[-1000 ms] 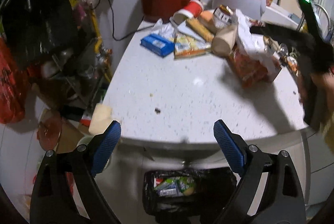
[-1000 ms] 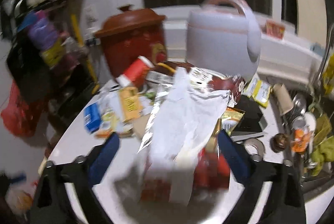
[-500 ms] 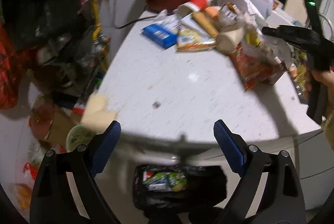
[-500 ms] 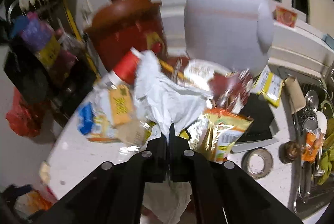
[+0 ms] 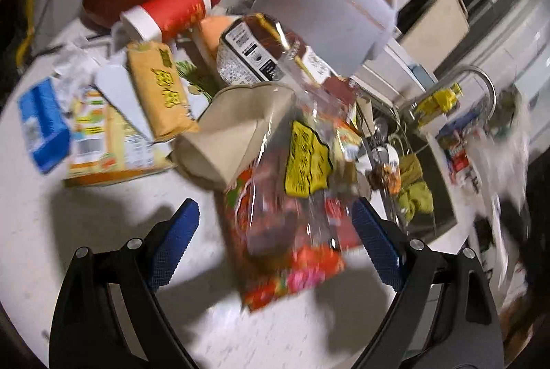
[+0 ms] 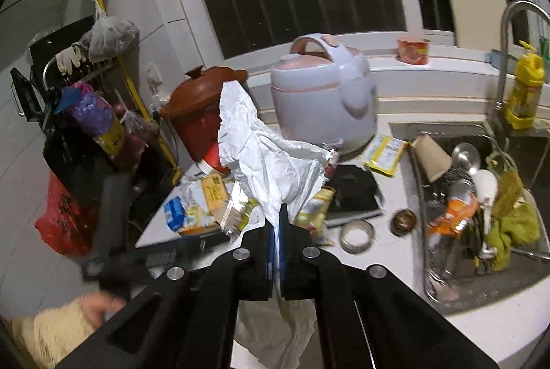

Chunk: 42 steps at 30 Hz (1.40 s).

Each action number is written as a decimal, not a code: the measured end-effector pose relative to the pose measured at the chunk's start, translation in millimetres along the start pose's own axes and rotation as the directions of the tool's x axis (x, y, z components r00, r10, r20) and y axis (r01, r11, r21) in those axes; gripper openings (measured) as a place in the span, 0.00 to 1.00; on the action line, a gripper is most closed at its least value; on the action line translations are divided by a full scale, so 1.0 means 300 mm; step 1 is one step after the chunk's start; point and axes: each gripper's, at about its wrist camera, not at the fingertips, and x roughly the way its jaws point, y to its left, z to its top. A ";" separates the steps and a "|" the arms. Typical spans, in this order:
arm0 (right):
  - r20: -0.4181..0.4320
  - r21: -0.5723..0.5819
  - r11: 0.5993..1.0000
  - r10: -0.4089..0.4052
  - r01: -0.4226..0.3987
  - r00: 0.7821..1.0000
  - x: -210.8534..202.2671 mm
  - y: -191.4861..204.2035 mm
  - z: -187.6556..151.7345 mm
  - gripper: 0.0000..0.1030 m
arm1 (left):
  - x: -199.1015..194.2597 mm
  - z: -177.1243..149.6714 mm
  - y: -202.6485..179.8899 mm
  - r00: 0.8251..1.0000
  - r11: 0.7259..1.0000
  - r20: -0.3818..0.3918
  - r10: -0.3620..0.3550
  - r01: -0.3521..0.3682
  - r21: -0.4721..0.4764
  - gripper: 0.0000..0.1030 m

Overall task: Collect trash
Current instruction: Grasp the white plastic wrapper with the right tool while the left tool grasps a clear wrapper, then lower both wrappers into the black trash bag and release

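A: Right gripper (image 6: pixel 279 228): how do the jaws stand?

B: Pressed together, blue pads meeting, pinching a crumpled white plastic bag (image 6: pixel 261 155). The bag billows up ahead of the tips, and a tail of it hangs down beneath them.

A: What lies beyond it?

B: Past the bag, a white-and-pink rice cooker (image 6: pixel 323 94) ahead and slightly right; a brown clay pot (image 6: pixel 199 107) ahead to the left. Far right of the fingers, the sink (image 6: pixel 481 183), holding dishes and a green cloth.

A: Left gripper (image 5: pixel 275 238)?

B: Jaws spread wide, gripping nothing. A red-orange snack bag (image 5: pixel 292 231) with a yellow label lies on the white countertop (image 5: pixel 103 231) between the two blue fingertips (image 5: pixel 175 245). Motion blur; I cannot tell whether either pad touches it.

A: Other trash near it?

B: Just ahead of the left finger, a tan paper cup (image 5: pixel 233 131) on its side. Further ahead-left, a yellow wrapper (image 5: pixel 161 94), a blue packet (image 5: pixel 43 125), a red-and-white canister (image 5: pixel 168 14).
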 end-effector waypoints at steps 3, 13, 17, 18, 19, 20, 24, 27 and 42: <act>-0.010 0.025 1.000 -0.013 0.013 1.000 -0.013 -0.035 -0.029 0.02 | 0.068 0.005 0.026 0.996 0.997 -0.068 -0.065 0.062 -0.050 0.10; -0.018 0.038 0.998 0.046 -0.045 0.999 -0.029 -0.035 -0.044 0.02 | -0.183 -0.031 -0.006 0.966 0.967 0.039 -0.254 0.254 0.007 0.00; -0.032 0.021 0.993 0.114 -0.113 0.993 -0.036 0.024 -0.054 0.02 | -0.352 -0.085 0.024 0.960 0.962 0.072 -0.271 0.269 0.036 0.00; -0.037 0.013 0.991 0.132 -0.131 0.991 -0.037 0.040 -0.057 0.02 | -0.408 -0.117 0.039 0.959 0.962 0.075 -0.273 0.270 0.044 0.00; -0.047 0.000 0.987 0.159 -0.160 0.986 -0.040 0.063 -0.063 0.02 | -0.442 -0.136 0.051 0.960 0.963 0.075 -0.268 0.265 0.050 0.00; -0.058 -0.018 0.982 0.189 -0.190 0.980 -0.043 0.090 -0.072 0.02 | -0.481 -0.165 0.067 0.965 0.967 0.072 -0.251 0.248 0.055 0.00; -0.155 -0.088 0.942 0.309 -0.324 0.939 -0.043 0.213 -0.141 0.02 | -0.622 -0.338 0.165 0.992 0.992 0.020 -0.122 0.121 0.041 0.00; -0.263 -0.169 0.903 0.346 -0.396 0.901 -0.032 0.313 -0.237 0.02 | -0.674 -0.483 0.232 0.998 1.000 -0.055 -0.024 0.025 0.006 0.00; -0.757 -0.142 0.893 0.179 -0.426 0.628 0.383 0.364 -1.011 0.02 | -0.181 -1.035 0.596 0.893 0.974 -0.431 0.132 -0.197 -0.110 0.00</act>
